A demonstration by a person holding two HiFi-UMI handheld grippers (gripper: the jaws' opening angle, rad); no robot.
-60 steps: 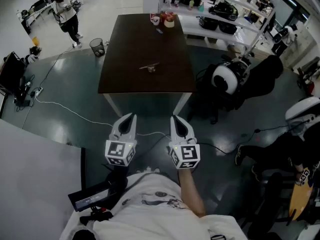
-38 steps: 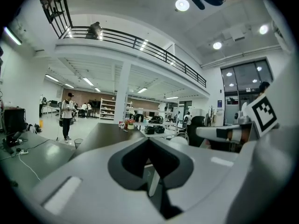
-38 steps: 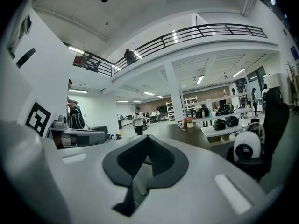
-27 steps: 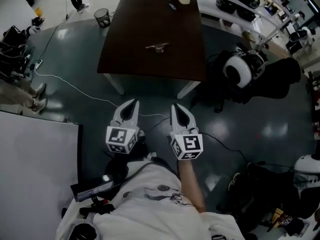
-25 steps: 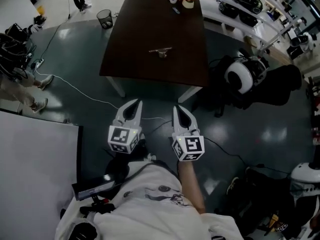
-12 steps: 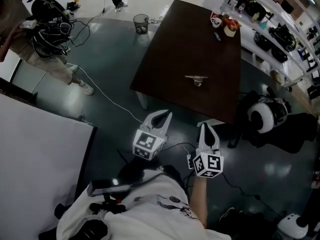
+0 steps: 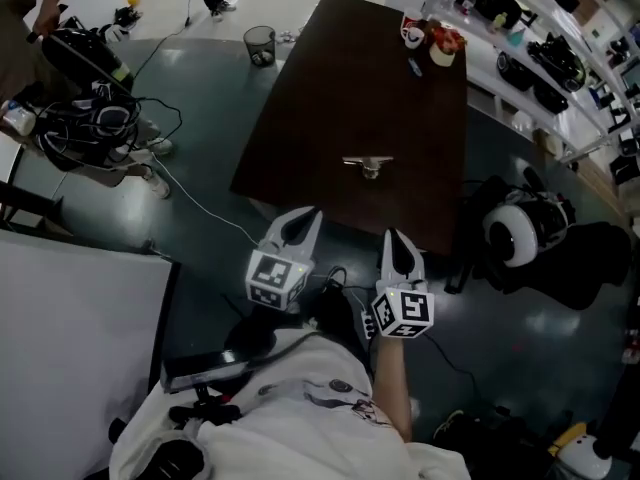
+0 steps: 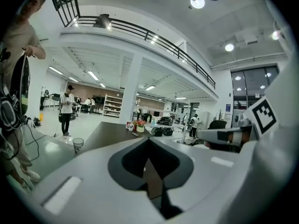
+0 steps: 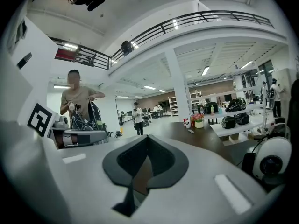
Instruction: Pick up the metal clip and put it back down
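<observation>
**Currently: both grippers clenched and empty, metal clip on the counter**

1. Task item. The metal clip (image 7: 368, 164) lies on the dark counter (image 7: 330, 98), in the half nearer the person and roughly midway across its width. Nothing touches it.

2. Left gripper. In the head view, the left gripper (image 7: 308, 215) is held in front of the person with its tip over the near edge of the counter, apart from the clip. In the left gripper view, the left gripper (image 8: 148, 140) has its fingers clenched tip to tip, with nothing between them. It points along the counter toward the far end.

3. Right gripper. In the head view, the right gripper (image 7: 396, 238) is held just beside the left one, short of the near counter edge. In the right gripper view, the right gripper (image 9: 146, 137) has its fingers closed together and holds nothing.

4. Surroundings.
- A mug (image 7: 412, 34), a small red cluster (image 7: 446, 40) and a pen-like item (image 7: 413, 66) sit at the far end of the counter.
- A wire wastebasket (image 7: 259, 44) stands on the floor by the far left corner.
- A white cable (image 7: 200, 208) runs across the floor on the left.
- A round white device (image 7: 512, 236) sits on the floor on the right.
- Shelving (image 7: 540, 38) lines the far right side.
</observation>
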